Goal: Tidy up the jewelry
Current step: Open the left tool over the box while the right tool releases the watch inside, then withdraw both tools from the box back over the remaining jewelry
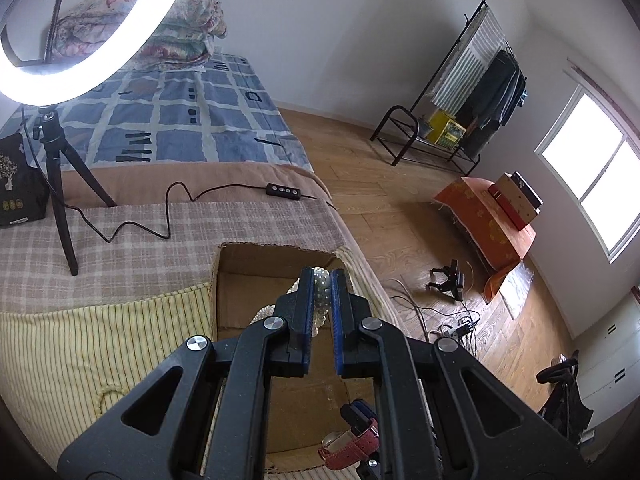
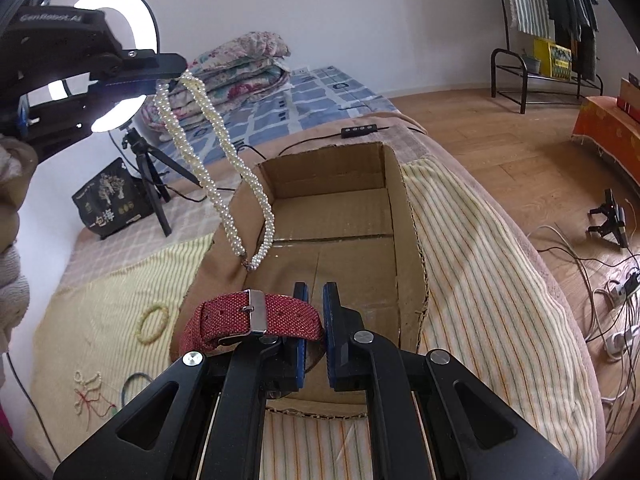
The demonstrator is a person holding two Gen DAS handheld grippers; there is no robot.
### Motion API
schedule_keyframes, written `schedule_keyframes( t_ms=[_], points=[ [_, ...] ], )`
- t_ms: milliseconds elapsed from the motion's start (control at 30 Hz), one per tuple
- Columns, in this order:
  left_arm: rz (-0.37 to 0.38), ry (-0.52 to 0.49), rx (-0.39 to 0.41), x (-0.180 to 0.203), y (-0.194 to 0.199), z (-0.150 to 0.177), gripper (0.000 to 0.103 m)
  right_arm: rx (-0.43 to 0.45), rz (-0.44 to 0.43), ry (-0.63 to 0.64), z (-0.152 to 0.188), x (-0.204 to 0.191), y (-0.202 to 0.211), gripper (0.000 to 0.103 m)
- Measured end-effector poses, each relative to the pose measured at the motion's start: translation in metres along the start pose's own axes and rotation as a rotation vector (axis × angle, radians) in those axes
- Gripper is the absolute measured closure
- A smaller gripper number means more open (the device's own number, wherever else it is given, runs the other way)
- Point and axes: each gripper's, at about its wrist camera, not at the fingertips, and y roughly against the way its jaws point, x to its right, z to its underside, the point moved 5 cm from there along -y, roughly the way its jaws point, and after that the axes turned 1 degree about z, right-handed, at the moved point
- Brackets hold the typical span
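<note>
Our left fingers (image 2: 176, 66) pinch white twisted pearl necklace (image 2: 208, 168), dangling lengthwise above open cardboard box (image 2: 408, 240); our right fingers (image 2: 316, 300) clamp red woven-strap watch (image 2: 256, 316) over box's near edge.

Pearl necklace (image 2: 224, 168): cream-white beads. Watch strap (image 2: 256, 318): red woven, silver buckle. Cardboard box (image 2: 336, 216): plain brown. Left hand-held gripper (image 1: 322, 280), right hand-held gripper (image 2: 316, 296): black frame, blue pads. Striped cloth (image 2: 472, 264): pale yellow, thin dark stripes. Bedsheet (image 1: 168, 120): blue-grey squares, white grid. Ring light (image 1: 80, 72): white.
</note>
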Motion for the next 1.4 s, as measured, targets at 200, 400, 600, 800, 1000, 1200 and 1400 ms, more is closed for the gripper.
schedule_keyframes(
  t_ms=[200,400,600,800,1000,1200,1400],
  points=[
    [-0.043,-0.002,-0.020,-0.007,-0.009,0.001,0.084,-0.064,0.064,0.023,0.004,0.000,-0.006,0.047],
    [-0.084,-0.001,0.003,-0.013,0.001,0.002,0.049,-0.012,0.107,0.034,-0.001,-0.001,0.010,0.031],
    [-0.103,0.001,0.015,-0.020,0.016,0.004,0.049,0.006,0.116,0.066,-0.005,-0.007,0.023,0.030],
    [-0.126,-0.012,0.045,-0.025,0.045,0.008,0.049,0.049,0.116,0.076,-0.014,-0.018,0.043,0.030],
    [-0.149,-0.029,0.079,-0.036,0.088,0.014,0.049,0.083,0.116,0.102,-0.017,-0.031,0.064,0.030],
    [-0.216,-0.062,0.112,-0.055,0.136,0.025,0.049,0.115,0.107,0.157,-0.016,-0.053,0.081,0.031],
    [-0.258,-0.053,0.169,-0.085,0.193,0.039,0.049,0.171,0.083,0.230,-0.011,-0.082,0.095,0.030]
  ],
)
